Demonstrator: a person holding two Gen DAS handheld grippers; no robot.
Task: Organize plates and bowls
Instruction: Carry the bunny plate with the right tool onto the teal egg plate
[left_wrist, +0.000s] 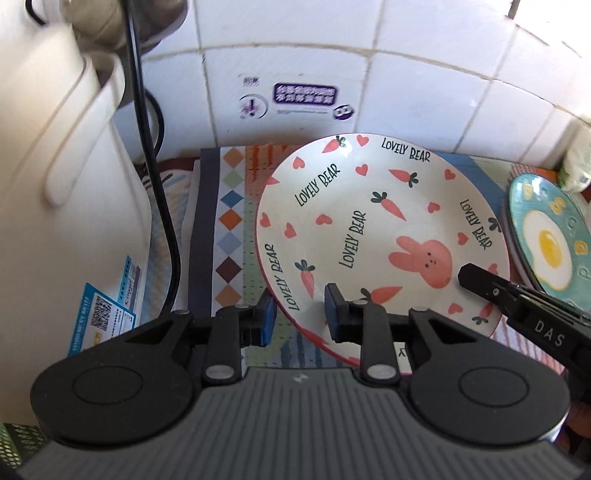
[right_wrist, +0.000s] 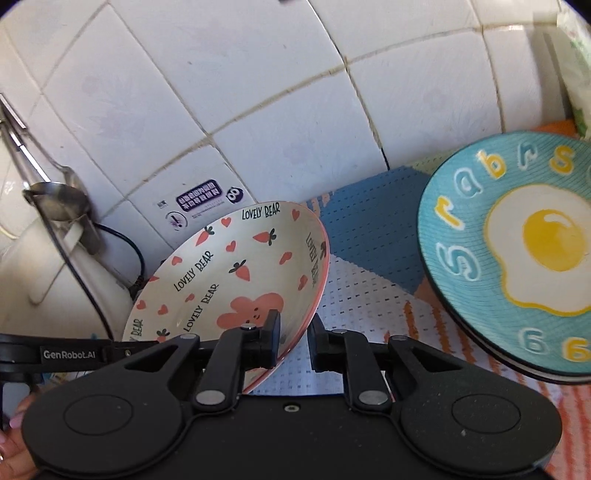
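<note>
Straddling the near rim of the bunny plate (left_wrist: 373, 221), your left gripper (left_wrist: 299, 317) has one blue-padded finger outside the rim and the other over the plate's inner surface; the jaws stand apart on either side of the edge, and you cannot tell from this view whether the pads actually press the ceramic. The plate is cream with a pink rim, printed with carrots, hearts, a pink rabbit and the words "LOVELY BEAR". In the right wrist view it sits tilted, its far-right edge raised above the patterned mat (left_wrist: 236, 221).

Your right gripper (right_wrist: 293, 341) comes at the same plate from its right side. One finger lies over the rabbit print inside the plate, the other outside the pink rim, with the edge running between them; whether it is clamped is also not clear. In the left wrist view one of its fingers shows reaching in over the rim.

The blue egg plate (right_wrist: 517, 254) rests well to the right on the mat, on top of a dark plate beneath it, apart from both grippers. A white kettle (left_wrist: 55, 192) with a black cord (left_wrist: 147, 147) stands at left against the tiled wall (left_wrist: 406, 74).
</note>
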